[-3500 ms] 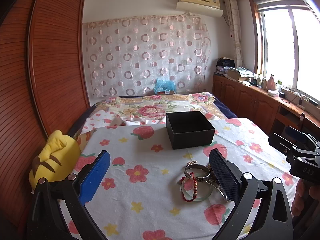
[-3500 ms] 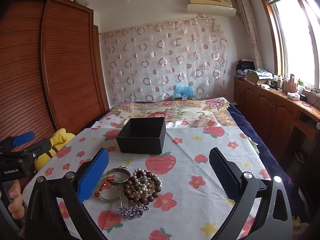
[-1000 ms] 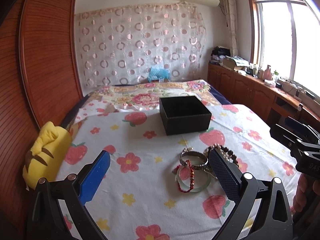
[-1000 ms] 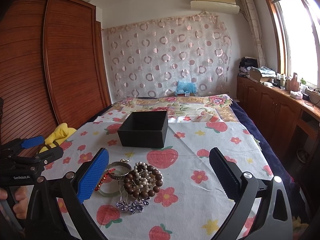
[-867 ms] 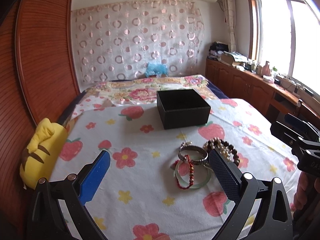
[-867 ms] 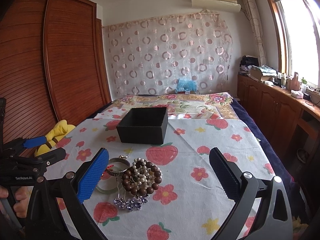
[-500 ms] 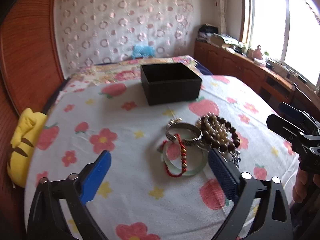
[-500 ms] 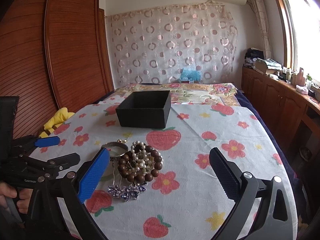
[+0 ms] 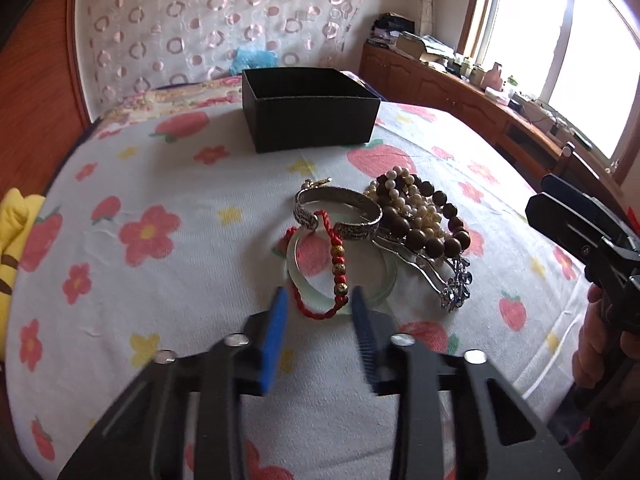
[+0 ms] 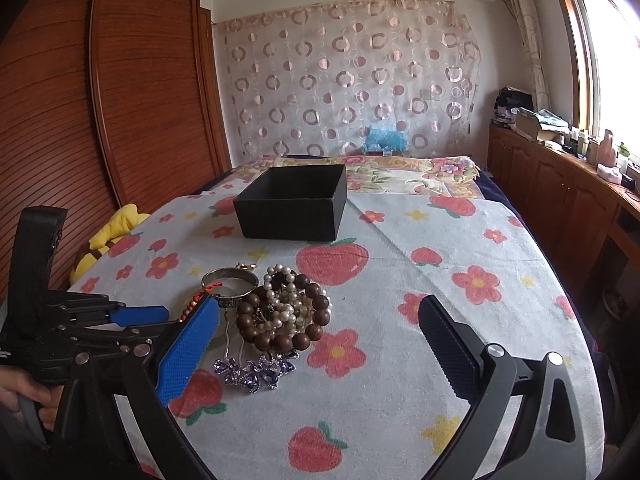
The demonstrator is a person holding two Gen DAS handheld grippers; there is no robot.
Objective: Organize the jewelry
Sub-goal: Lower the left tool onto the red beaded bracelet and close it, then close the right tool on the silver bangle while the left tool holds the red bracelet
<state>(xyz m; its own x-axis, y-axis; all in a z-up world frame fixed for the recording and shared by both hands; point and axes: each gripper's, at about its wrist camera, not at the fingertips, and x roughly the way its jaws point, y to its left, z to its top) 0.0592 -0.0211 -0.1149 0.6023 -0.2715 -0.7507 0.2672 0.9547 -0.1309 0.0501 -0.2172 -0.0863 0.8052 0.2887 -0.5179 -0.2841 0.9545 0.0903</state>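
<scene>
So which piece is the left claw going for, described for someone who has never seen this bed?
On the flowered sheet, in front of the black box, lies a heap of jewelry. At its near edge the left claw straddles a red cord bracelet with gold and red beads, draped over a pale green bangle. It is the only red piece.

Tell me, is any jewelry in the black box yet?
Not yet. The black box looks empty, and the whole pile, including the silver bangle and the bead bracelets, sits on the cloth. The left gripper has half-closed fingers around the red string bracelet without gripping it. The right gripper waits open.
</scene>
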